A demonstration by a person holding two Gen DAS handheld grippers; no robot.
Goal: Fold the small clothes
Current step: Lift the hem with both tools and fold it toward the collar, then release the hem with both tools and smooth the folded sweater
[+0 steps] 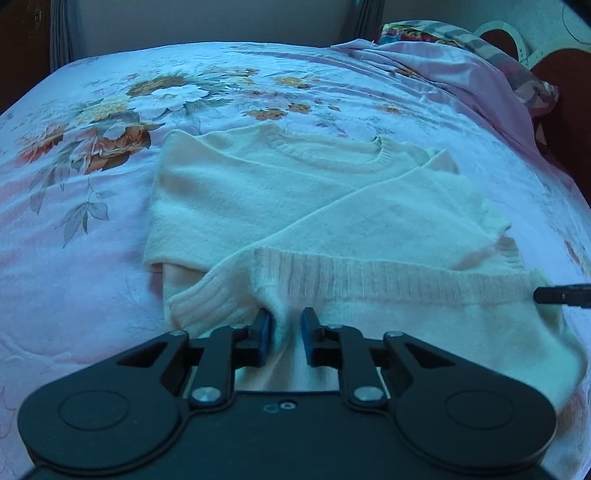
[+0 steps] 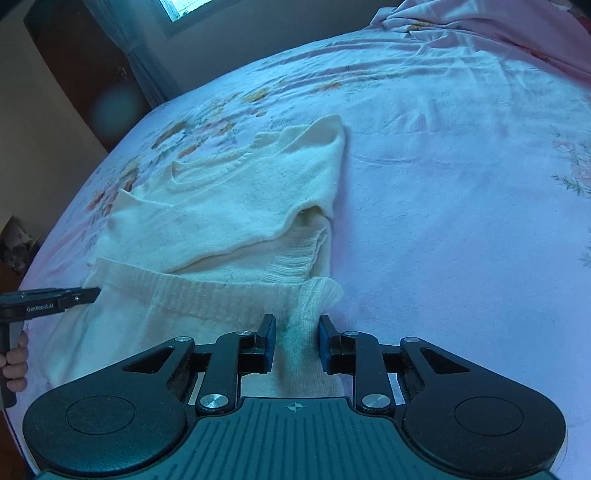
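Through my left camera, my left gripper point(image 1: 284, 325) pinched the ribbed hem of the cream sweater point(image 1: 295, 192) lying half-folded on the floral bedsheet point(image 1: 92, 166), pillows point(image 1: 461, 37) beyond. My right camera alone showed a window point(image 2: 184, 7); there my right gripper point(image 2: 295, 332) clamped the hem's other corner.

Both claws tilt down toward the cream sweater point(image 1: 314, 206), one at each near corner of its ribbed hem. The left claw point(image 1: 283, 326) pinches a fold of knit between its blue pads. The right claw point(image 2: 297, 334) grips a bunched ridge of fabric likewise. A hand point(image 2: 14, 363) holds the left claw's handle.
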